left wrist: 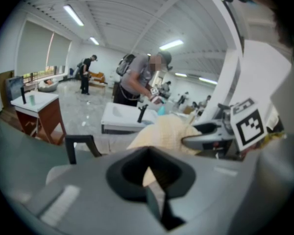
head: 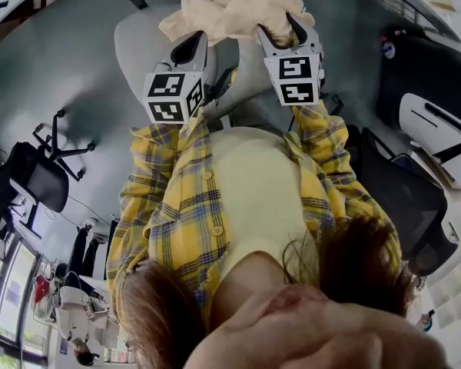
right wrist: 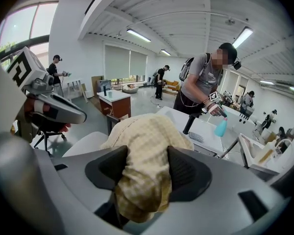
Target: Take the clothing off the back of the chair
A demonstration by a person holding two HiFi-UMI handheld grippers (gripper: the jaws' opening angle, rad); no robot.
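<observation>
1. A pale grey padded chair [head: 136, 48] stands just ahead of a person in a yellow plaid shirt [head: 177, 206]. The task's thing sits on top of its back.
2. A pale yellow, loosely woven garment [head: 238, 10] lies bunched in a soft heap over the chair's back. It looks light and limp, and will probably sag and trail from whatever point is lifted. The textured weave should give the pads good purchase, so slipping seems unlikely. Nothing about it is fragile. The likelier trouble is a hanging end catching on the chair's edge.
3. The right tool [right wrist: 144, 173] stands wide around a thick bunch of the garment. The cloth fills the gap, touches both pads and bulges down between them.
4. The left tool [left wrist: 147, 174] is narrow, its jaws almost together. A thin sliver of the cloth shows in the slit and appears pinched at the heap's near left edge.
5. The best hold is judged to be the gathered folds near the top of the heap. A thick bunch, like the one on the right, gives a surer hold than a single thin layer. Taking it at two points on opposite sides should let the garment rise off the chair without dragging.
</observation>
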